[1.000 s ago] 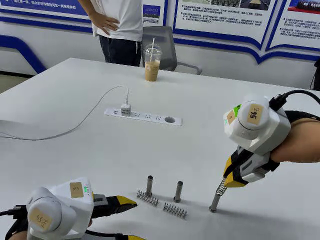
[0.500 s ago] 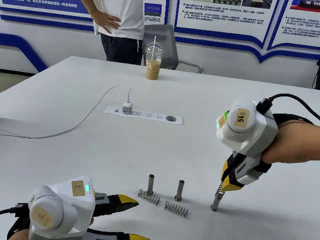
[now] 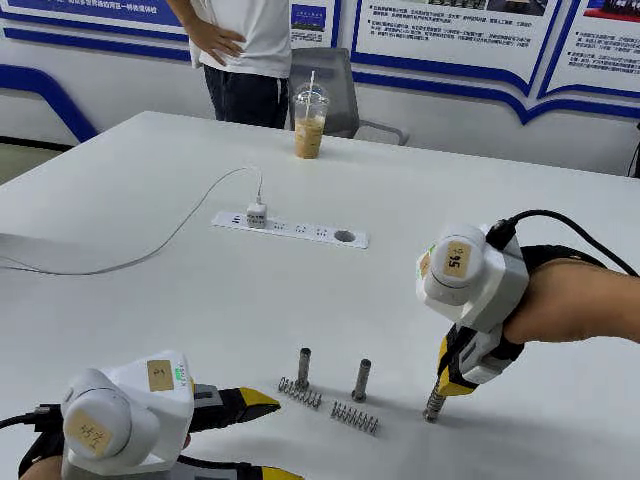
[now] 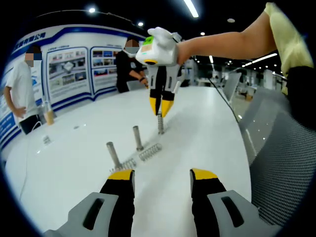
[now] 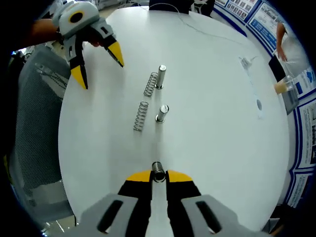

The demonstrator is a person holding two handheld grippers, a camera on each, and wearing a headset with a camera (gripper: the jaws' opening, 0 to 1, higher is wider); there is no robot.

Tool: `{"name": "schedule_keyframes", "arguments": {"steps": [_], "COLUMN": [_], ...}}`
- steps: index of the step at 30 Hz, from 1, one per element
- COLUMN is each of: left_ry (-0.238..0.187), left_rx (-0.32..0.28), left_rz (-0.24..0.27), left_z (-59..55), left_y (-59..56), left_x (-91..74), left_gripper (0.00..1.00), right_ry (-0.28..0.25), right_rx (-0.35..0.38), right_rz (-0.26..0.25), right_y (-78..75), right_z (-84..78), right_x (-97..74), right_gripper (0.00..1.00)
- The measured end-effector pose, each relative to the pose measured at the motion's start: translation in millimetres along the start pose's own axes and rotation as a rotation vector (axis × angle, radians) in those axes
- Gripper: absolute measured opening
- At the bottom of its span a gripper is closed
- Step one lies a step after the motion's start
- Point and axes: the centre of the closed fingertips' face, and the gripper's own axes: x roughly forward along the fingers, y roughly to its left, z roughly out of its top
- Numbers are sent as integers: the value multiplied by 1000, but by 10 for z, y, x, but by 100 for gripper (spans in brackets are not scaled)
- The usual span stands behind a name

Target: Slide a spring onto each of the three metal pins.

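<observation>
Three metal pins stand upright on the white table: the left pin, the middle pin and the right pin. One loose spring lies at the foot of the left pin, and a second loose spring lies in front of the middle pin. My right gripper is shut on a third spring, low over the right pin with the spring around the pin's top. My left gripper is open and holds nothing, near the table's front edge left of the pins; its jaws are well apart in the left gripper view.
A white power strip with a plugged charger and a trailing cable lies mid-table. An iced drink cup stands at the far edge. A person stands behind the table beside a grey chair.
My right gripper has come down and slightly left with the spring, which now sits lower on the right pin. My left gripper has stayed where it was.
</observation>
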Motion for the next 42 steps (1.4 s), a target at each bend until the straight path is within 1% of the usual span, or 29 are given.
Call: {"name": "schedule_keyframes", "arguments": {"steps": [8, 11, 15, 21, 26, 30, 34, 42], "left_ry": [-1, -2, -1, -1, 0, -2, 0, -1], "left_rx": [-1, -3, -1, 1, 1, 0, 1, 2], "left_rz": [2, 4, 3, 2, 4, 7, 5, 5], "left_z": [0, -1, 0, 12, 12, 14, 11, 19], "left_y": [2, 4, 2, -2, -2, 2, -2, -4], "left_x": [-4, -11, -12, -15, -22, -28, -24, -18], "left_gripper": [46, 46, 46, 46, 46, 46, 46, 46], "right_ry": [9, -2, -1, -18, -45, -73, -99, -148], "right_rx": [10, 23, 20, 31, 54, 66, 63, 59], "right_rz": [11, 11, 11, 13, 12, 0, -12, -51], "right_y": [27, 27, 32, 66, 74, 82, 110, 99], "right_z": [-13, 3, -3, -4, -7, 7, 62, 203], "right_x": [83, 80, 92, 117, 102, 64, 16, -65], "right_gripper": [12, 12, 12, 16, 17, 19, 20, 20]}}
